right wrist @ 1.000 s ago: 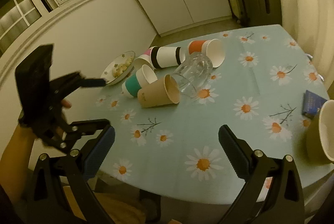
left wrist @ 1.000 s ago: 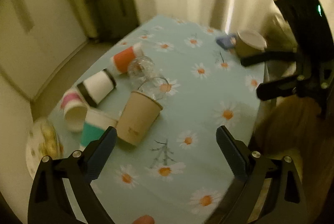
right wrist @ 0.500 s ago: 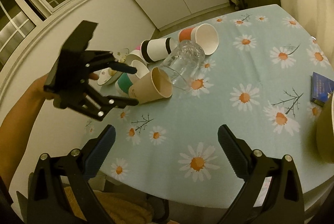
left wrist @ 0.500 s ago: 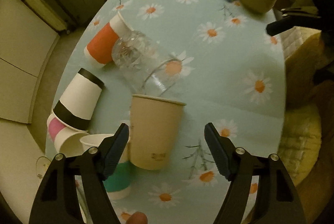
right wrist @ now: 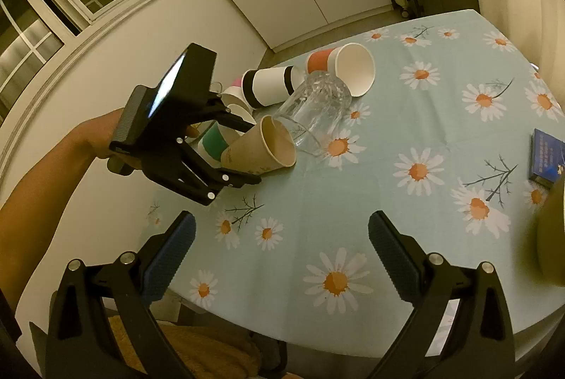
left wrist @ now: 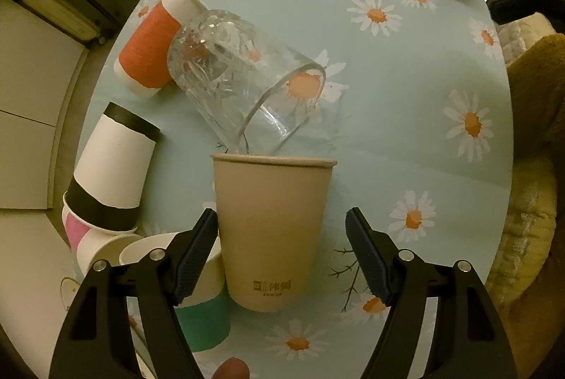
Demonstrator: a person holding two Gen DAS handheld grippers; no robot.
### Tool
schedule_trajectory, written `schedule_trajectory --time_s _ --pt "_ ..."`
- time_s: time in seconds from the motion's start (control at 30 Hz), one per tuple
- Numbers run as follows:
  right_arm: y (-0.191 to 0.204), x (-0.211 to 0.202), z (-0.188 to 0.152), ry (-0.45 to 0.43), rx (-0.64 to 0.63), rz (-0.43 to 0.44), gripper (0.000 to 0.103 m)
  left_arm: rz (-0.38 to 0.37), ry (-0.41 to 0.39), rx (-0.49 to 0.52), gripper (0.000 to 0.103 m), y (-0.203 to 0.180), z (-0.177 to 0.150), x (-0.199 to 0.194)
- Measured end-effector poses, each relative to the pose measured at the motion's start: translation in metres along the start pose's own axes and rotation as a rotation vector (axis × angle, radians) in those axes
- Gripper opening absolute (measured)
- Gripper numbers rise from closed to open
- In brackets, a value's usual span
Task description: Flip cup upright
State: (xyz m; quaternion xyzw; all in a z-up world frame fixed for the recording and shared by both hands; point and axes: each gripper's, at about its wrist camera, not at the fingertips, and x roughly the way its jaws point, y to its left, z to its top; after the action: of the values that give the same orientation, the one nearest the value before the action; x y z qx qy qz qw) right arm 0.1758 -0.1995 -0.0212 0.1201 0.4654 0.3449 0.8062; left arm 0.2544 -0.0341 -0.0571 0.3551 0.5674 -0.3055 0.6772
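**Nearly on the tan cup, jaws not yet shut**

Already my left gripper straddled the tan paper cup, which lay on its side on the daisy tablecloth with its mouth pointing away from me toward the glass tumbler. Going left to right in the left wrist view: the pink cup and the black-banded white cup lay tipped at the table's edge, the teal cup sat tucked just beside my left finger, then came the tan cup between my jaws, and my right finger stood apart from its wall. My jaws were wide, touching the cup on the left side at most, gripping nothing. The orange cup rested behind the tumbler.

My right gripper hovered over bare cloth near the table's near edge, jaws spread and empty, well apart from the pile.

I judged this the reach-and-straddle step, before any grasp. The next move seemed to call for closing gently on the thin paper wall, then lifting and turning the mouth up without knocking the tumbler, whose rim lay very close to the cup's.
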Motion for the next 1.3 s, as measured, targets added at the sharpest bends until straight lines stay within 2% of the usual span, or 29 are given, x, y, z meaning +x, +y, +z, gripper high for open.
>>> schedule_trajectory --time_s 0.07,0.17,0.43,0.8,1.07,1.2,1.3 --pt "0.0 0.0 0.001 -0.001 0.0 0.001 0.098 0.001 0.004 0.002 0.073 0.0 0.001 0.002" --pt "0.0 -0.002 0.001 -0.004 -0.001 0.002 0.098 0.018 0.009 0.007 0.06 0.001 0.003 0.003" --pt "0.002 -0.008 0.0 -0.011 -0.012 0.004 0.098 0.047 0.026 -0.001 0.06 0.002 0.007 0.003" --pt "0.003 -0.014 -0.001 -0.028 -0.017 0.012 0.098 0.044 0.026 -0.052 0.059 -0.012 -0.002 -0.014" --pt "0.003 -0.02 -0.003 -0.04 -0.008 0.03 0.098 0.102 0.014 -0.082 0.059 -0.018 0.004 -0.028" --pt "0.0 -0.023 -0.005 -0.044 0.004 0.039 0.098 0.133 0.005 -0.084 0.059 -0.026 0.008 -0.043" --pt "-0.001 -0.024 -0.005 -0.044 0.012 0.045 0.098 0.147 -0.014 -0.125 0.059 -0.033 0.003 -0.059"
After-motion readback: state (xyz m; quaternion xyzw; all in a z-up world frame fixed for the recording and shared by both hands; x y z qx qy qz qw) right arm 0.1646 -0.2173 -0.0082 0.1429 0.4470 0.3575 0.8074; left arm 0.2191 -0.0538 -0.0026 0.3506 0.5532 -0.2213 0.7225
